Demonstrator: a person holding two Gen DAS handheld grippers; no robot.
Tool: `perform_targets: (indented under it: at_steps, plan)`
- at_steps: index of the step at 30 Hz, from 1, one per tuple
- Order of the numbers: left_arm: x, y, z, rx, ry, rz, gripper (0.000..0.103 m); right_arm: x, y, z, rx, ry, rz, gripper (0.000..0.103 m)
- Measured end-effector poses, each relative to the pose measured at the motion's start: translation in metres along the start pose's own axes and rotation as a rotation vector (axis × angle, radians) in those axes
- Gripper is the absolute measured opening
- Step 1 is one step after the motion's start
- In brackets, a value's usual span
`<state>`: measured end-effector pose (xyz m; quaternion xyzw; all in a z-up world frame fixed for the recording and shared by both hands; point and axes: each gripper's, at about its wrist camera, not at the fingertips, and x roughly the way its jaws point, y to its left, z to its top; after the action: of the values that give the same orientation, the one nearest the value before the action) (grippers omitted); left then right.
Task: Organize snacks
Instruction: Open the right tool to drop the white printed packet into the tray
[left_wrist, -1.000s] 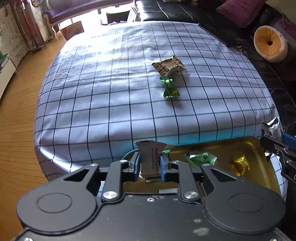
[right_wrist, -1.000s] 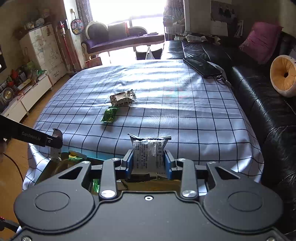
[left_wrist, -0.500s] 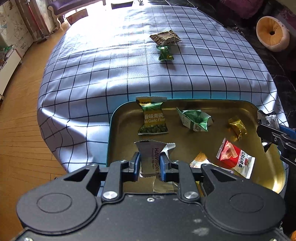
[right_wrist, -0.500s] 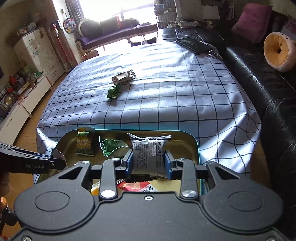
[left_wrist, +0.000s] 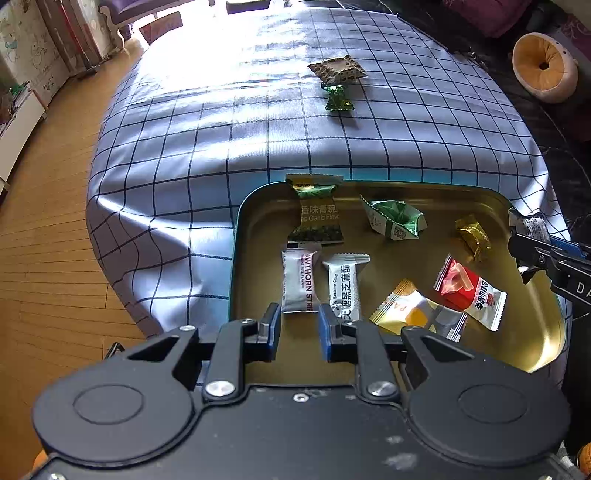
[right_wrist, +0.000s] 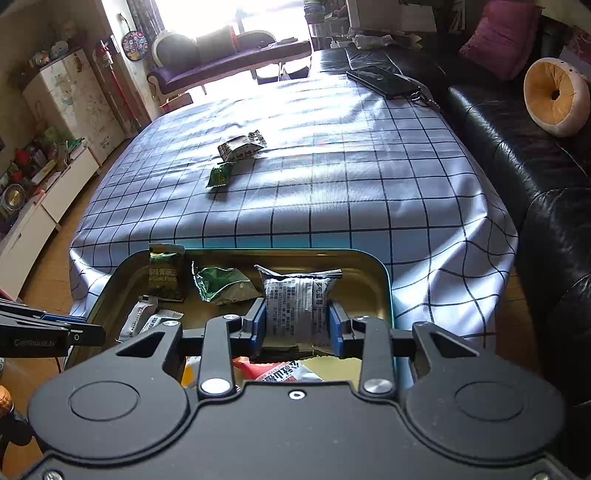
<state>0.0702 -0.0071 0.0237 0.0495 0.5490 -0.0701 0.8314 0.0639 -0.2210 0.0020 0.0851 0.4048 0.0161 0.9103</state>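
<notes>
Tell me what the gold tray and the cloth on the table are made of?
The tray looks like thin metal with a brushed gold finish: it shines, mirrors the wrappers dimly, and has a rolled rim. The checked tablecloth seems a smooth woven fabric or coated cloth, I can't tell which: it drapes and wrinkles at the table's edge with a soft sheen.

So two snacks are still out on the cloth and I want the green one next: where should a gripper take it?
Grip the green candy across its puffy middle, coming straight down from above. It lies flat on the tablecloth, twisted ends pointing toward and away from the tray. The brown packet sits close at its far end, so close the fingers from left and right.
</notes>
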Motion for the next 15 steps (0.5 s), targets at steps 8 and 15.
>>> perform_targets:
  at_steps: [8, 15]
  plan:
    - [0.012, -0.002, -0.001, -0.001, 0.036, -0.007, 0.022, 0.003, 0.003, 0.001, -0.015, 0.051, 0.040, 0.044]
    - [0.017, -0.004, -0.002, 0.005, 0.049, -0.004, 0.022, 0.004, 0.002, 0.001, -0.003, 0.064, 0.043, 0.044]
